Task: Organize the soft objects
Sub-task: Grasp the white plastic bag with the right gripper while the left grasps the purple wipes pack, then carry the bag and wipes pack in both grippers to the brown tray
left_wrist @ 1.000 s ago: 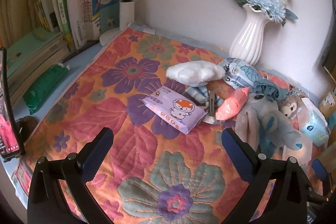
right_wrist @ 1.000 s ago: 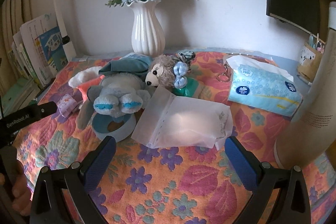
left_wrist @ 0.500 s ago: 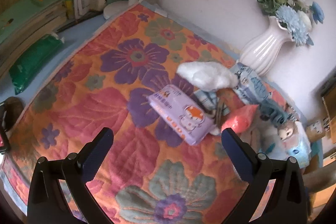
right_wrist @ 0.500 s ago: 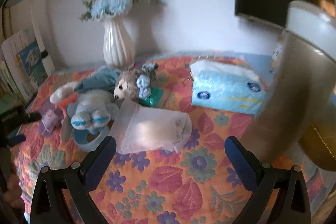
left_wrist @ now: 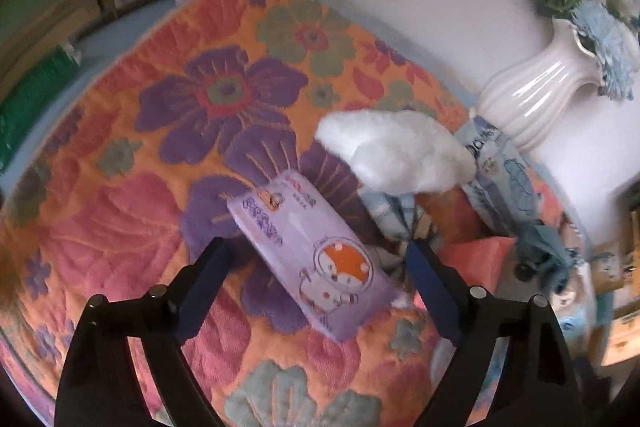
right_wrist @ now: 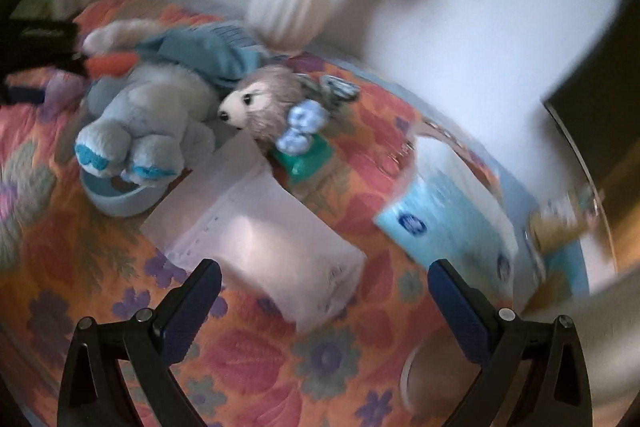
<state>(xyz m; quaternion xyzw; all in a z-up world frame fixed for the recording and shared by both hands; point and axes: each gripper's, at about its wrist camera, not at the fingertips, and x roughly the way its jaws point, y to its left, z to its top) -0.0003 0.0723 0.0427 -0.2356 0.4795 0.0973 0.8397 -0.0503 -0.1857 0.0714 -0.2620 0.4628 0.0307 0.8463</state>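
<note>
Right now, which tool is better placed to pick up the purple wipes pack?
Left. The left tool is open with the purple wipes pack lying between its fingers. The right tool faces the clear bag instead.

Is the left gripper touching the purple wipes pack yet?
Cannot tell. In the left wrist view the open left gripper straddles the purple wipes pack; quilt shows beside one fingertip, but the other overlaps the pack's edge.

purple fox-print pack (left_wrist: 310,259) | orange-purple floral cloth (left_wrist: 168,131) | white ribbed vase (left_wrist: 536,99) | grey-blue plush (right_wrist: 148,123)
</note>
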